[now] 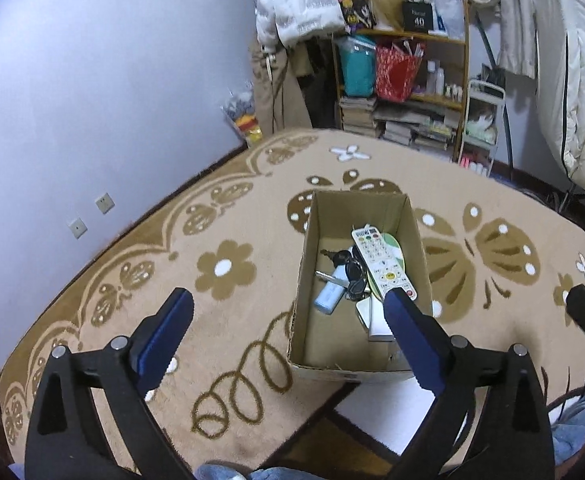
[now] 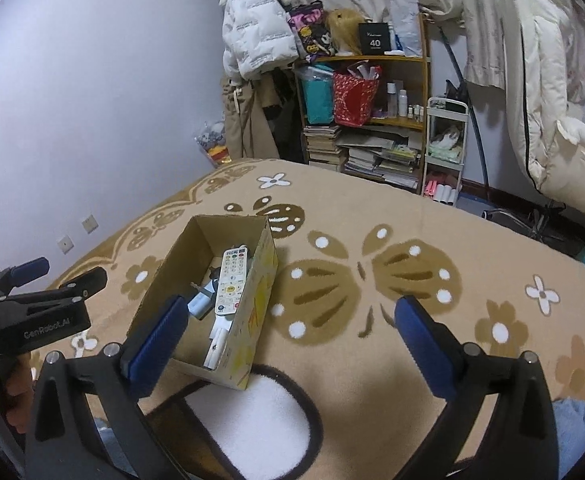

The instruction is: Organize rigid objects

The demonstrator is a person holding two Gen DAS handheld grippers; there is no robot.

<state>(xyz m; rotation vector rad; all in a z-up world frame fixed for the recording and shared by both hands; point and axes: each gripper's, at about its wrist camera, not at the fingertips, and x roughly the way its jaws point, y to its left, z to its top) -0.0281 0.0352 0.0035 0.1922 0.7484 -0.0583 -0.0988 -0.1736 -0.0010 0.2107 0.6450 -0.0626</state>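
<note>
Both grippers, left (image 1: 288,304) and right (image 2: 292,312), stand wide with nothing between their pads. On the carpet (image 1: 220,208), the cardboard box (image 1: 312,240) holds a white remote (image 1: 380,264), keys (image 1: 346,260) and a pale blue item (image 1: 328,296). Left's near finger (image 1: 412,332) covers the box's front corner, and the white pieces there are hard to identify.

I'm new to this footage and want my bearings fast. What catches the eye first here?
An open cardboard box sits mid-carpet, holding a white remote, keys and a pale blue gadget. Both claws, left and right, hang open and empty near it. Behind, a crammed shelf stands against the wall.
</note>
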